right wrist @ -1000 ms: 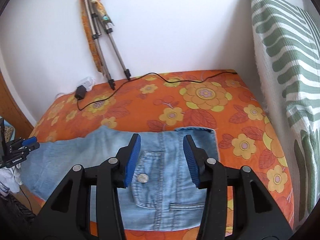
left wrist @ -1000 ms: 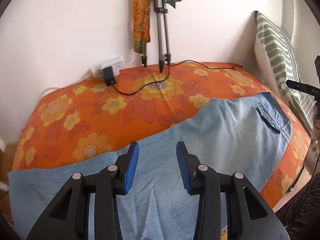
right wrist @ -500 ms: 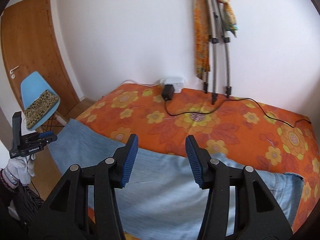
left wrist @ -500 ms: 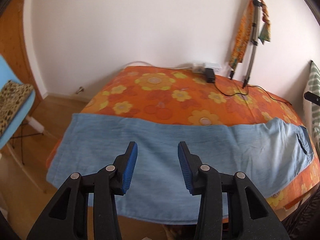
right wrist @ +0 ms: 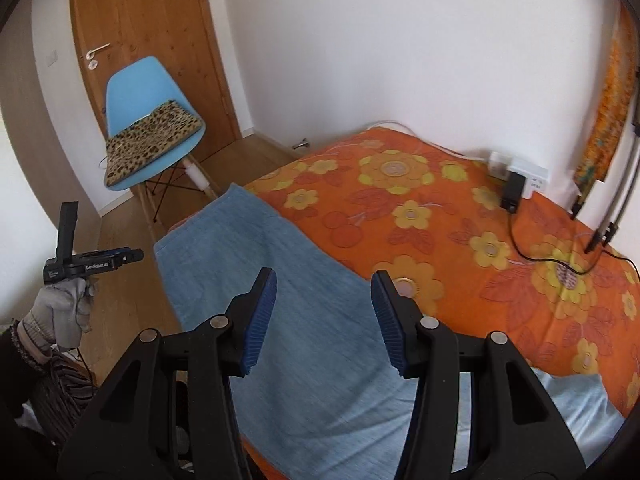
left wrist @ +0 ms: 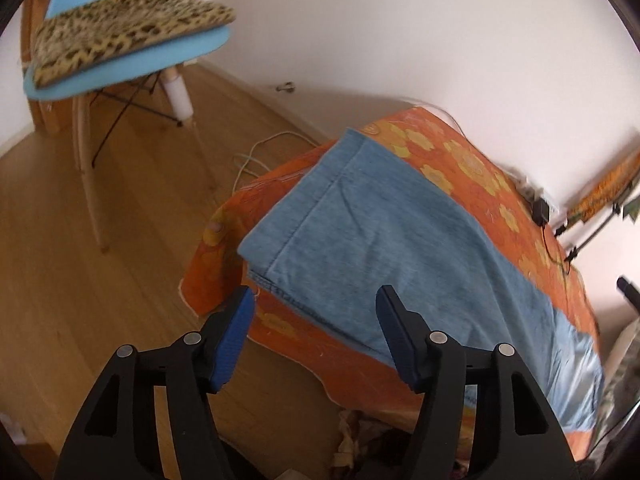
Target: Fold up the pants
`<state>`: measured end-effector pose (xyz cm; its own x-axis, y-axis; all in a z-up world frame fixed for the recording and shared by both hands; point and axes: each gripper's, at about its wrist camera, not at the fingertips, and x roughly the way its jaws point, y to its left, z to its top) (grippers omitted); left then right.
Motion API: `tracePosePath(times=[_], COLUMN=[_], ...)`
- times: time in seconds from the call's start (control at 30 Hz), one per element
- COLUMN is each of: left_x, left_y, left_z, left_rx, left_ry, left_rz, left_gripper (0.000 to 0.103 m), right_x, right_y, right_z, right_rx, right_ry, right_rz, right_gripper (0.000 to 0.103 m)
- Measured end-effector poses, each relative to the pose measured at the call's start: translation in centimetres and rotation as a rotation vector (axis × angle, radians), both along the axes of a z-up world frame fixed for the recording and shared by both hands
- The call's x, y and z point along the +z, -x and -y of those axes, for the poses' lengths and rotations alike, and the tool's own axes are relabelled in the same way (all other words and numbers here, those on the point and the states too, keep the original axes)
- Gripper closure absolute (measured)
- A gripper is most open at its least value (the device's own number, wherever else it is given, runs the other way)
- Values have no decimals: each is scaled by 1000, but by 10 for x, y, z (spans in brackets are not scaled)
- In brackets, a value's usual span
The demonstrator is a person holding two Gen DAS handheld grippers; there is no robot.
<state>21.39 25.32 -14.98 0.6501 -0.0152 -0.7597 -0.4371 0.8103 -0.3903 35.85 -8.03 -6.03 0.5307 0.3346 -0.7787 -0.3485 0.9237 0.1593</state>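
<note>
So the pants [left wrist: 400,240] are light blue denim, laid out flat and lengthwise along the front edge of the bed [right wrist: 440,208], on top of the orange flowery cover. The hem end sits right at the bed's corner nearest the chair [right wrist: 148,120], hanging a touch over the edge there, with the stitched hem line showing in the left wrist view.

Left claw [left wrist: 316,336] is above that hem corner, tilted down at it. Its jaws have just been opening and stand wide apart with nothing between the blue pads, not touching the denim. In the right wrist view you can see the gloved hand [right wrist: 60,312] holding it out past the bed's edge, over the wooden floor [left wrist: 100,280].

Right claw [right wrist: 324,320] hovers over the leg part of the pants further along, jaws also parted and empty.

Blue chair with a leopard cushion [left wrist: 120,28] stands off by the door [right wrist: 148,40].
</note>
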Motion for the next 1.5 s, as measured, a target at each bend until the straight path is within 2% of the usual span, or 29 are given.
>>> tracePosePath(times=[0.13, 0.2, 0.27, 0.47, 0.6, 0.77, 0.87, 0.97, 1.13, 1.3, 1.4, 1.47, 1.5], left_x=[-22, -35, -47, -65, -78, -79, -80, -81, -78, -76, -70, -69, -69], left_y=[-6, -10, -17, -30, -34, -44, -49, -50, -40, -28, -26, -25, -24], left_z=[-36, -52, -62, -75, -83, -89, -90, -90, -93, -97, -96, -94, -92], left_rx=[48, 68, 78, 73, 78, 65, 63, 55, 46, 63, 66, 68, 69], left_ry=[151, 264, 335, 355, 405, 398, 425, 443, 413, 442, 455, 470, 479], left_rz=[-11, -5, -14, -55, -75, -79, -76, -77, -85, -74, -52, -44, -41], left_gripper=[40, 40, 40, 40, 40, 40, 40, 40, 40, 40, 40, 40, 40], right_x=[-17, -25, -35, -67, -95, -120, -133, -145, -163, -172, -173, -170, -166], right_y=[-7, -8, -7, 7, 21, 25, 28, 37, 46, 41, 33, 24, 18], right_z=[-55, -80, -106, -185, -232, -258, -272, -288, -314, -325, -324, -321, -317], right_rx=[100, 150, 205, 381, 482, 524, 566, 600, 648, 646, 632, 600, 587], right_ry=[14, 23, 42, 93, 160, 179, 222, 320, 485, 569, 570, 552, 513], right_rz=[-30, -46, -62, -99, -107, -139, -137, -73, 13, 54, 29, 9, -15], right_gripper=[51, 51, 50, 50, 50, 50, 50, 43, 43, 43, 55, 76, 77])
